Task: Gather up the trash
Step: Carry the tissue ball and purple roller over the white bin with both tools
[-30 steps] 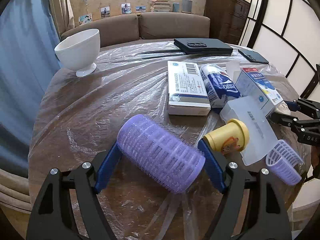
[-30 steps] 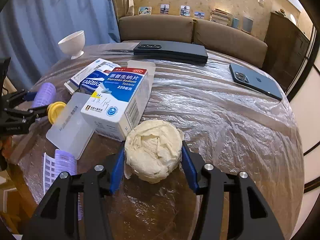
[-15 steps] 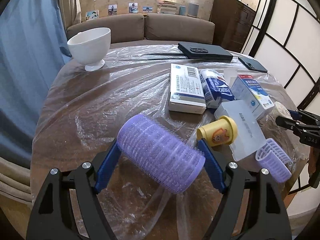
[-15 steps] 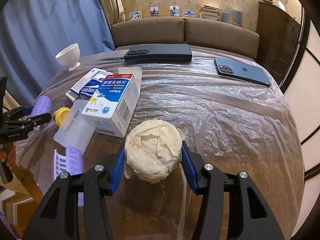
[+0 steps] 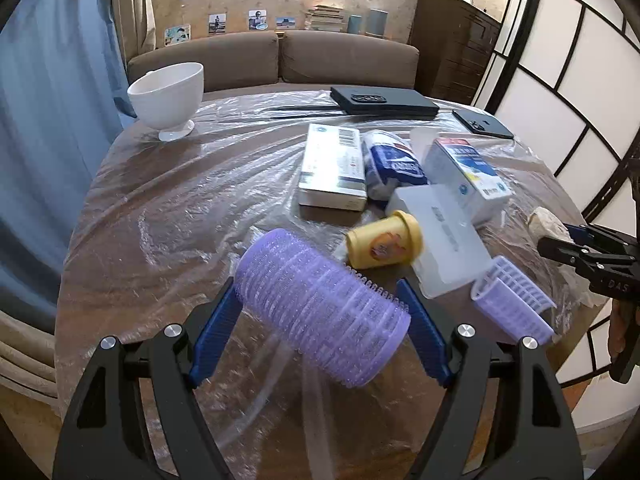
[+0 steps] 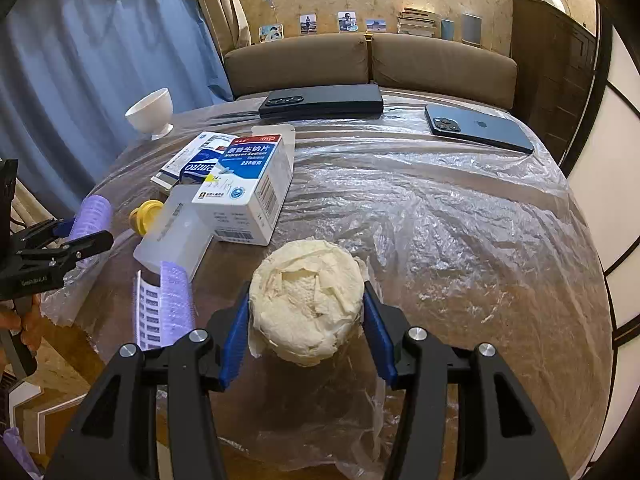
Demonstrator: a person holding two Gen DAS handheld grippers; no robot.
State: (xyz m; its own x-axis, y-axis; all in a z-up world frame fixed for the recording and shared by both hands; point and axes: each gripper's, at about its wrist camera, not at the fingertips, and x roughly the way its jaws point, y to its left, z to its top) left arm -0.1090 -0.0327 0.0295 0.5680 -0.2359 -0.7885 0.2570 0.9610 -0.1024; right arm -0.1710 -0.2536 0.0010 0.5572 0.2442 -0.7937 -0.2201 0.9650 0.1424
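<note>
The left tool [image 5: 322, 304] grips a purple hair roller [image 5: 320, 306] at 6 o'clock over the worktop [image 5: 168, 216]; the right tool [image 6: 306, 320] clamps a crumpled paper wad [image 6: 306, 300]. Keep both grips firm and lift clear of the loose plastic sheet [image 6: 440, 220]. Counted: two rollers, three boxes, two phones, one bowl.

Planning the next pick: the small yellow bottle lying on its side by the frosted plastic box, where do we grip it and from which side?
Grip the yellow bottle across its round body, just behind the wider cap, coming down from above. It lies on its side on the table, cap toward the frosted plastic box, which crowds that end, so a side approach looks cramped. Both grippers are full now: the left holds the purple roller, the right the tissue wad.
</note>
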